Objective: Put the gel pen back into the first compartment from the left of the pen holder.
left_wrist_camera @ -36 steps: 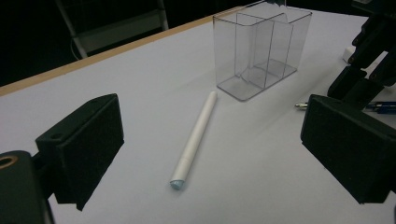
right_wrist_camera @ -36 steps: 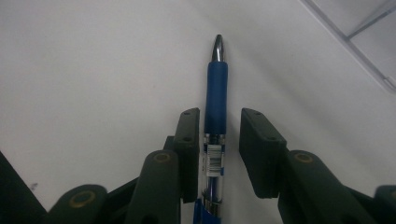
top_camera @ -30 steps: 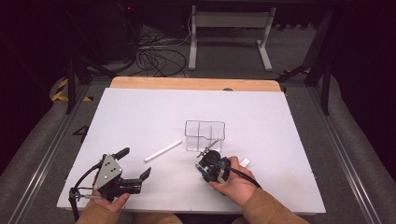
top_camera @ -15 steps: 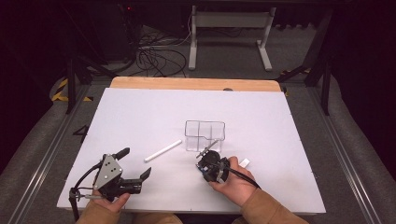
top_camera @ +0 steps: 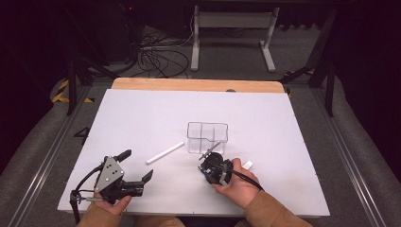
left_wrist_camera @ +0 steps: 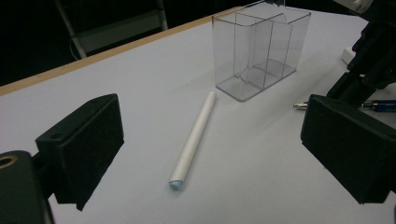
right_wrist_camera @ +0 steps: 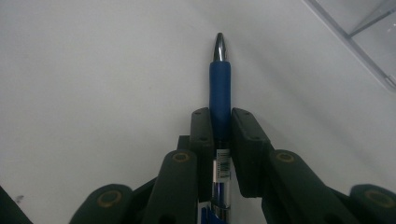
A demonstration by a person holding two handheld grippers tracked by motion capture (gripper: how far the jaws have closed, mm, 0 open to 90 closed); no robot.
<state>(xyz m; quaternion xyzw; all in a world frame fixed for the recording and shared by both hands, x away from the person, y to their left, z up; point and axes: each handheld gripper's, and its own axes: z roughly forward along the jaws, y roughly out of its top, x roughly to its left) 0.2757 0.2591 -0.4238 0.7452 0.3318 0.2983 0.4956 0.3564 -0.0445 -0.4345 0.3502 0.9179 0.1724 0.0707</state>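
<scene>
High view: white table (top_camera: pixel 142 118) is carrying a clear plastic organizer (top_camera: pixel 207 137) near the middle, open top, dividers inside. A white marker (top_camera: pixel 164 152) is lying flat on the table just left of it, angled, well apart from both grippers. Right gripper (top_camera: pixel 211 160) is sitting near the front edge, right of centre, its jaws pointing up toward the organizer's near wall, a blue pen (top_camera: pixel 211 149) poking out between them with its tip just short of the organizer. A small white object (top_camera: pixel 248 165) is lying on the table by the right hand — too small to identify. Left gripper (top_camera: pixel 137 166) is resting at the near left, jaws standing wide apart with nothing between them.

Left gripper view: both black jaws are standing far apart, empty. The marker (left_wrist_camera: pixel 194 139) is lying between and beyond them, cap end nearest. The organizer (left_wrist_camera: pixel 259 51) is standing upright farther off, to the right. The pen's metal tip (left_wrist_camera: pixel 301 105) is showing at right under the other gripper.

Right gripper view: right gripper (right_wrist_camera: pixel 220 135) is clamping the pen (right_wrist_camera: pixel 219 88) — pads pressing both sides of the barrel, blue grip and metal tip sticking out ahead over the table. The organizer's corner (right_wrist_camera: pixel 359 32) is showing at top right.
</scene>
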